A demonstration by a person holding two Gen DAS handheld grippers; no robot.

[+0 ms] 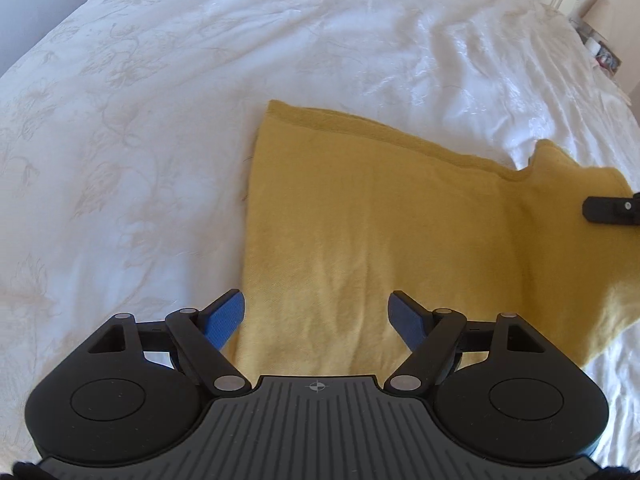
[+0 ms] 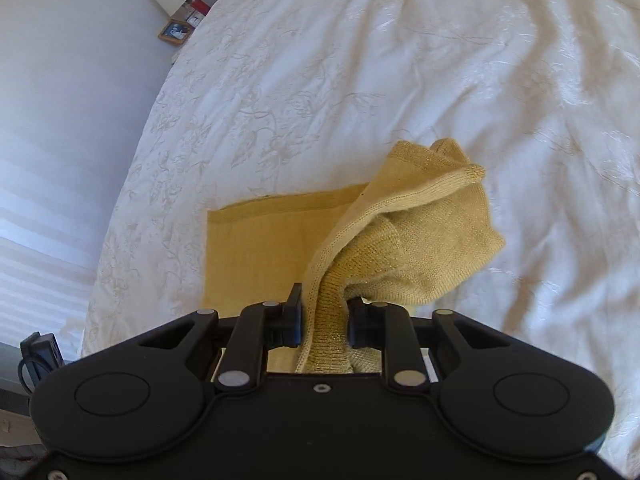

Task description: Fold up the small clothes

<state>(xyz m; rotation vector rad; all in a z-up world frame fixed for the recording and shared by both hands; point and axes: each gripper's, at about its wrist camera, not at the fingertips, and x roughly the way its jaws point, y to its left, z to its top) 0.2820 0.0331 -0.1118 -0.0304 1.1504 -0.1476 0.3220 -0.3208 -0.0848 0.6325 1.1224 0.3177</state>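
Left gripper (image 1: 316, 312): jaws apart, nothing between them, hovering over near edge of yellow knit garment (image 1: 380, 232), which lies flat on white bedspread (image 1: 160, 120). Right gripper (image 2: 323, 316): jaws clamped on bunched ribbed edge, fabric lifted. Only right view shows framed picture (image 2: 175, 32) beside bed. Garment's right end cut off in left view.
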